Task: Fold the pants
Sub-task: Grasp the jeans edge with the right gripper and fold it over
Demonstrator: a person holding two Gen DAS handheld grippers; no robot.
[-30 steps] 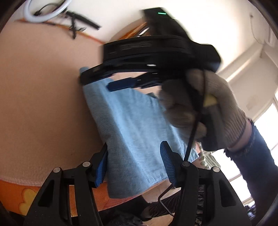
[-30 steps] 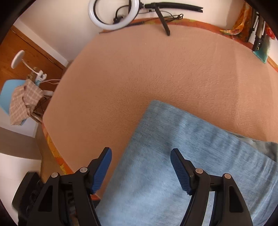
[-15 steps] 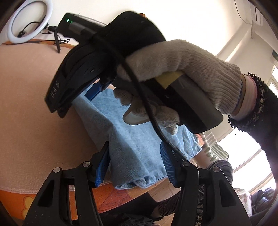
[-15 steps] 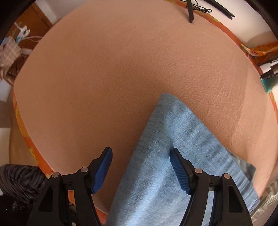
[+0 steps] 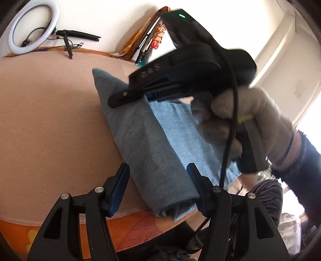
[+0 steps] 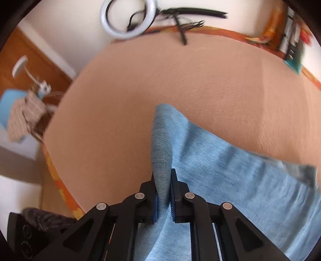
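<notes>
My right gripper (image 6: 163,192) was closed on a raised fold of the blue pants (image 6: 230,180). My left gripper (image 5: 158,188) stood open, its fingers on both sides of the folded end. The pants lay on the peach blanket (image 5: 50,120), near its edge.

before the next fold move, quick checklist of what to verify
1. Right gripper shut on the pants: ok, a denim ridge is pinched between its fingers.
2. Left gripper gripping: not ok, open, its fingers straddle the folded end.
3. Pants fully on the table: not ok, the near end overhangs the edge.
4. Layers aligned: cannot tell, the right hand hides part.
5. Ring light clear of the fold: ok.
</notes>
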